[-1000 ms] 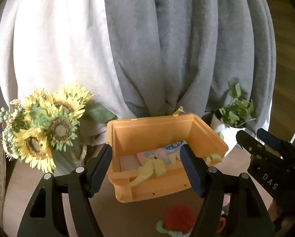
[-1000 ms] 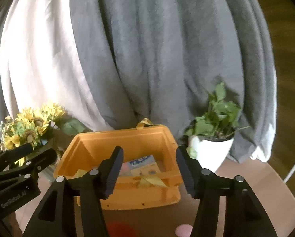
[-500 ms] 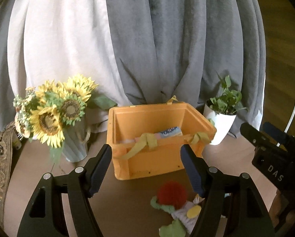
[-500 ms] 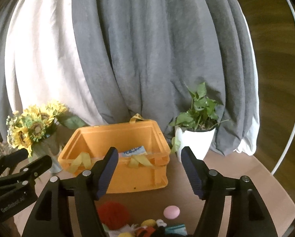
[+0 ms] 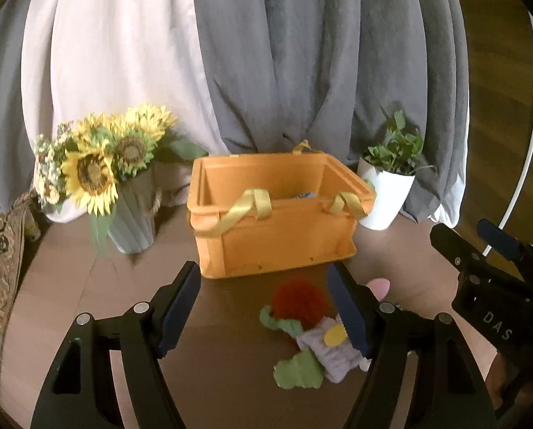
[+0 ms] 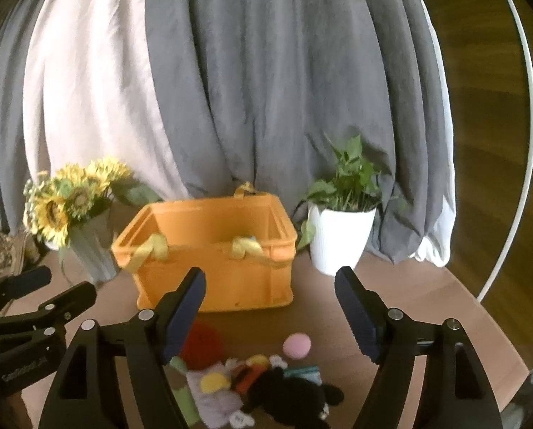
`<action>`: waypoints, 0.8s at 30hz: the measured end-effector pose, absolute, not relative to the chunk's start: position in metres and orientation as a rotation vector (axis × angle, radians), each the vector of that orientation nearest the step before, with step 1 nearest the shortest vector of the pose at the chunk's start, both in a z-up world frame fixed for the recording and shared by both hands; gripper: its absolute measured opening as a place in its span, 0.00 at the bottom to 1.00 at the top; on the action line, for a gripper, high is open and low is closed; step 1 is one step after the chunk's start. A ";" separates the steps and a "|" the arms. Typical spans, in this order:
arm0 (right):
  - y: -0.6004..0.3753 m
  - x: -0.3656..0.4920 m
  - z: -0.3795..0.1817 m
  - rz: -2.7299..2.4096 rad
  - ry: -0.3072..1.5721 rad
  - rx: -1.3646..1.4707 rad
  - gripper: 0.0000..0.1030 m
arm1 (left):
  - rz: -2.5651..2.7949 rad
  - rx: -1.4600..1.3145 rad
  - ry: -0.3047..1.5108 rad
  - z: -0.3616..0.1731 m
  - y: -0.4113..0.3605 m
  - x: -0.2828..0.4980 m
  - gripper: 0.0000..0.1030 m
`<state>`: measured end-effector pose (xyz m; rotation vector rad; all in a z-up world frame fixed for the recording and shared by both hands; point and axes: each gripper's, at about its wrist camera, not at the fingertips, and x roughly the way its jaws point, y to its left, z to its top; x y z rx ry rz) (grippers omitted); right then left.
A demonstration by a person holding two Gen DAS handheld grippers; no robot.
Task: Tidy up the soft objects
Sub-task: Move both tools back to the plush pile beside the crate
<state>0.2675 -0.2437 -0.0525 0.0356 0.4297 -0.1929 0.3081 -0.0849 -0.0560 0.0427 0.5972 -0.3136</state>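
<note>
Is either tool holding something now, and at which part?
Nothing is held. The left tool is open and empty; the right tool is opening, also empty.

A brown round table [image 6: 402, 296] carries an orange bin [image 6: 216, 250], a sunflower vase [image 6: 95, 246], a white potted plant [image 6: 339, 239], and, nearer the cameras, a heap of soft toys [image 6: 252, 386].

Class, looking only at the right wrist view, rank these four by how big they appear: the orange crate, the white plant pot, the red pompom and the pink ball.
1. Orange crate
2. White plant pot
3. Red pompom, partly hidden behind a gripper finger, so its full size is unsure
4. Pink ball

The pompom and ball lie nearer the camera, which flatters them.
</note>
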 end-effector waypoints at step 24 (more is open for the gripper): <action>-0.254 0.254 -0.133 -0.156 0.661 0.042 0.74 | -0.297 0.068 0.833 -0.139 -0.098 0.295 0.71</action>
